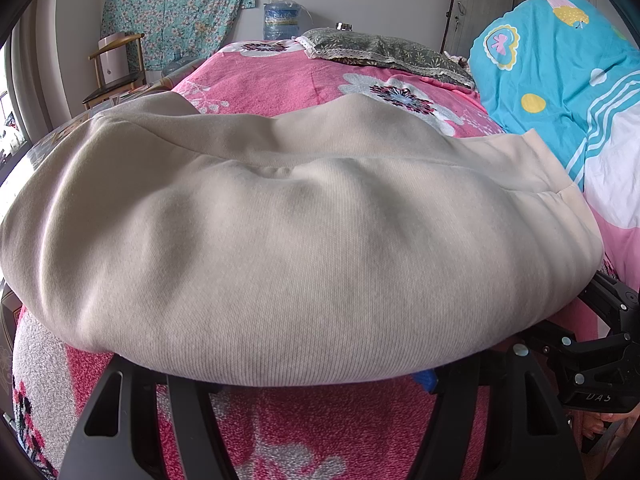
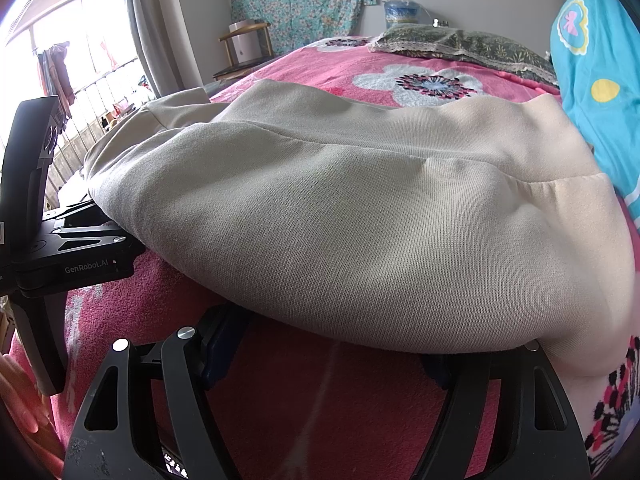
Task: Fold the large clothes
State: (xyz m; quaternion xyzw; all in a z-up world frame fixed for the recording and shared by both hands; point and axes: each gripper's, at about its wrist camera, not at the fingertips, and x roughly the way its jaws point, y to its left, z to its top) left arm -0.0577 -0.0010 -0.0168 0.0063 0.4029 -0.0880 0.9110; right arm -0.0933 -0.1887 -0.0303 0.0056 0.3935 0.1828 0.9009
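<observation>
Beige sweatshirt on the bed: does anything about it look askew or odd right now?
Slightly. The beige knit sweatshirt lies bunched on the pink floral blanket, not flat: a ridge and small pucker cross its middle, and its near edge drapes over the fingertips of both hand-held grippers. No damage or spills show.

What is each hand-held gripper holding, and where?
Nothing looks gripped: the left hand-held gripper and right hand-held gripper stand open; the beige garment only drapes over their tips.
</observation>
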